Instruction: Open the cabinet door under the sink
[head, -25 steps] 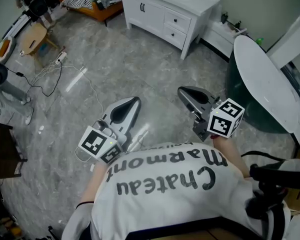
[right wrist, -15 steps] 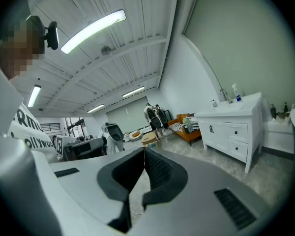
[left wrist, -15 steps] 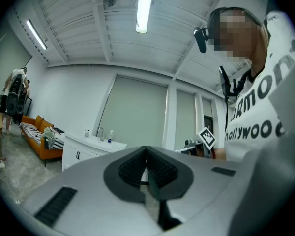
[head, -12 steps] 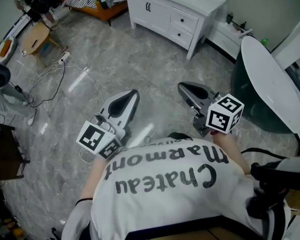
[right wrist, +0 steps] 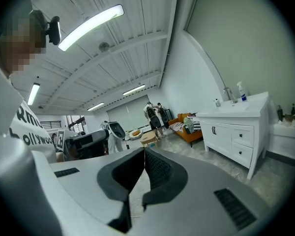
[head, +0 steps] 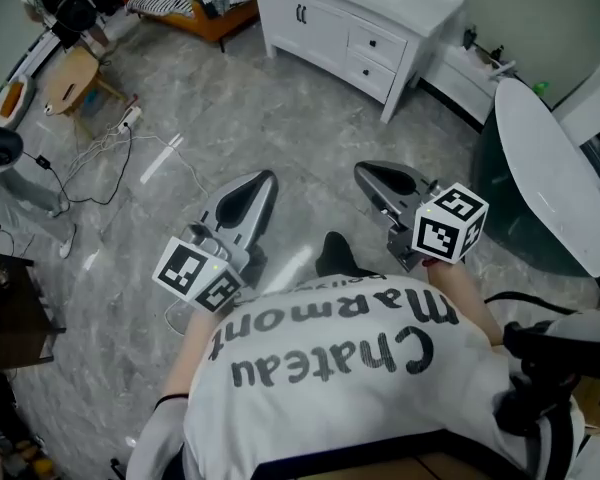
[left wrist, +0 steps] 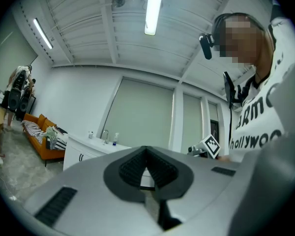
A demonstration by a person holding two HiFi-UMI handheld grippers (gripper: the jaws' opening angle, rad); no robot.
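While both tools point out over open floor, neither has anything between its jaws. At the far left of the head view, around nine to ten o'clock, a round wooden stool (head: 68,73) stands on the glossy, grey-veined marble floor (head: 240,118). Thin cables (head: 95,148) trail from a white power strip (head: 128,116) beside it. An orange sofa (head: 170,3) with striped cushions is cut off by the top edge.

The left tool (head: 263,180) is smooth grey plastic with a dark recess. Its own view shows the ribbed pads (left wrist: 132,163) pressed together to a hairline seam, with nothing gripped. Its cube with black-and-white square markers (head: 195,273) sits against the person's white printed shirt (head: 330,368), which hides both hands. A dark shoe (head: 335,253) pokes out between the tools.

At twelve to one o'clock, well apart from both tools, stands the white cabinet (head: 330,28), flat-panelled and on short legs. Its cabinet door (head: 295,13) is closed, with slim dark handles, and two drawers sit to its right. The sink basin is hard to make out. In the right gripper view a faucet (right wrist: 228,93) and a spray bottle (right wrist: 241,90) rise from the white counter (right wrist: 241,109).

The right tool (head: 366,174) is likewise pinched shut and empty. At three o'clock a white oval slab (head: 550,178) over something dark green is cut off by the frame.
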